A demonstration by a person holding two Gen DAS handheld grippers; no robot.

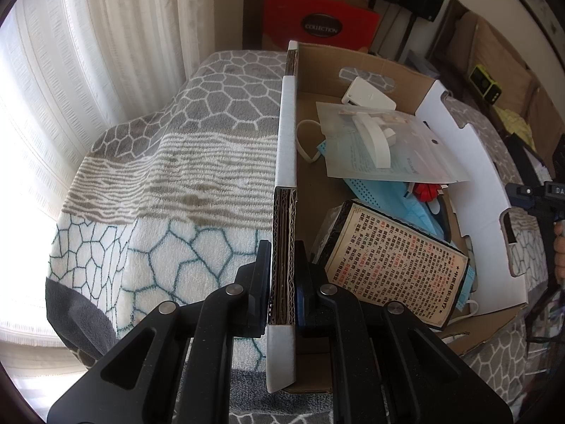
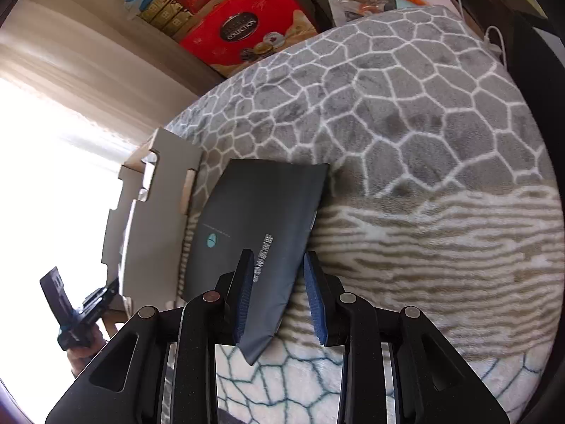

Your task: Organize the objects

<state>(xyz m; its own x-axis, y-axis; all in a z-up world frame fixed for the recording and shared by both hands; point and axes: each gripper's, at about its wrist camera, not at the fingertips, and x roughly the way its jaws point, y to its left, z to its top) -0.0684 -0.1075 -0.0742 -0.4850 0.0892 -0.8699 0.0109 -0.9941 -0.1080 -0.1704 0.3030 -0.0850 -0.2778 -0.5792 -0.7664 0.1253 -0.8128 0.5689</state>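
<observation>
An open cardboard box [image 1: 469,162] rests on a patterned blanket. My left gripper [image 1: 283,279] is shut on the box's near side wall [image 1: 286,141], one finger outside and one inside. Inside lie blue face masks [image 1: 381,194], a clear zip bag with white parts [image 1: 399,148] and a black-edged box with printed text [image 1: 395,265]. In the right wrist view a dark flat packet [image 2: 261,219] lies on the blanket beside the box [image 2: 152,240]. My right gripper [image 2: 279,293] straddles the packet's near corner, open, its right pad [image 2: 316,300] clear of the packet's edge.
The grey and white blanket [image 2: 423,141] covers the whole surface and drops off at its edges. A red gift box [image 2: 243,31] and more cartons stand behind it. Curtains [image 1: 106,53] hang to the left. A hand holding the left gripper [image 2: 81,314] shows beside the box.
</observation>
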